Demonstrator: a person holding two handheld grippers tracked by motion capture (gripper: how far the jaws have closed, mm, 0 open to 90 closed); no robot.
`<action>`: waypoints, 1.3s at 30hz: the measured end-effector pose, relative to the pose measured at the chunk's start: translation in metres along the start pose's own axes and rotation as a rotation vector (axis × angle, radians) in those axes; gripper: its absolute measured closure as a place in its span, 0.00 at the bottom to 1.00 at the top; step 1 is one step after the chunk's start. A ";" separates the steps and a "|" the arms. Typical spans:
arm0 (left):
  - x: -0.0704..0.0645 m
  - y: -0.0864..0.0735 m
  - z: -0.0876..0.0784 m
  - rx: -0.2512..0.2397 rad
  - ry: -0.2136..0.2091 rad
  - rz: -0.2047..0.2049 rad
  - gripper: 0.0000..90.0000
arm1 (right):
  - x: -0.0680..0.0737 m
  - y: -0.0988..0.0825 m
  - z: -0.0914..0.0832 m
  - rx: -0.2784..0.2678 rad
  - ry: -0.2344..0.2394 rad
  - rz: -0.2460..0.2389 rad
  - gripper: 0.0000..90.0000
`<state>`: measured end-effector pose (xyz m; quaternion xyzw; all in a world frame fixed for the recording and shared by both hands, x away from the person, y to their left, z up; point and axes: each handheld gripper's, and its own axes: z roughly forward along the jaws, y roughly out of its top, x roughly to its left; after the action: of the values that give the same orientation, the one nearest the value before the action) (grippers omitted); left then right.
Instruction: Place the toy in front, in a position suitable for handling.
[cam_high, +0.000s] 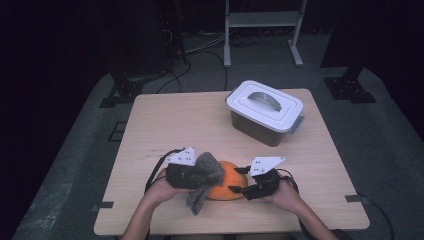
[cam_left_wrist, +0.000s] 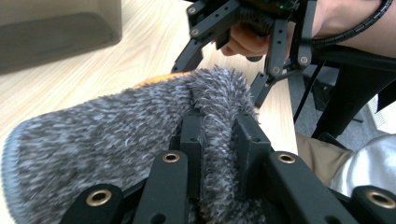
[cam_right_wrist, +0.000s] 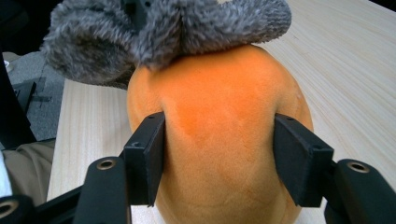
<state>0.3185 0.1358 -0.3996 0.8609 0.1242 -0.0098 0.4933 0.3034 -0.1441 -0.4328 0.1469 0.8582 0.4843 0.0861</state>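
One orange plush ball (cam_right_wrist: 219, 140) near the table's (cam_high: 165, 125) front edge, clamped between the right gripper's (cam_right_wrist: 219, 158) jaws, grey fuzzy cloth (cam_left_wrist: 116, 135) draped over it, pinched by the left gripper (cam_left_wrist: 219, 158), lidded white box (cam_high: 265, 107) well behind.

The plush ball (cam_right_wrist: 219, 140) is a bright, even orange. The fuzzy cloth (cam_left_wrist: 116, 140) draped on it is a mottled grey, dark fibres tipped with paler ones, with a darker grey hem along its edge. The left gripper (cam_left_wrist: 219, 149) and the right gripper (cam_right_wrist: 219, 154) both have black jaws with brass-coloured rivets, and each carries a pale grey plate. The surface (cam_high: 175, 120) is light wood with fine straight grain. The box (cam_high: 260, 125) is smoky dark grey with a white lid (cam_high: 265, 102) and grey handle.
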 end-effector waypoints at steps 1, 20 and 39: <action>0.001 -0.002 -0.002 0.009 0.009 -0.003 0.84 | 0.000 0.000 0.000 0.002 0.002 -0.004 0.43; -0.003 0.002 -0.009 -0.007 -0.028 0.016 0.84 | -0.010 -0.008 -0.001 0.015 0.052 0.038 0.38; -0.007 0.004 0.005 0.003 -0.057 0.038 0.84 | -0.004 -0.003 0.000 0.018 0.031 -0.015 0.52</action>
<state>0.3129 0.1276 -0.3977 0.8631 0.0937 -0.0251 0.4956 0.3064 -0.1465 -0.4353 0.1339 0.8646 0.4783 0.0752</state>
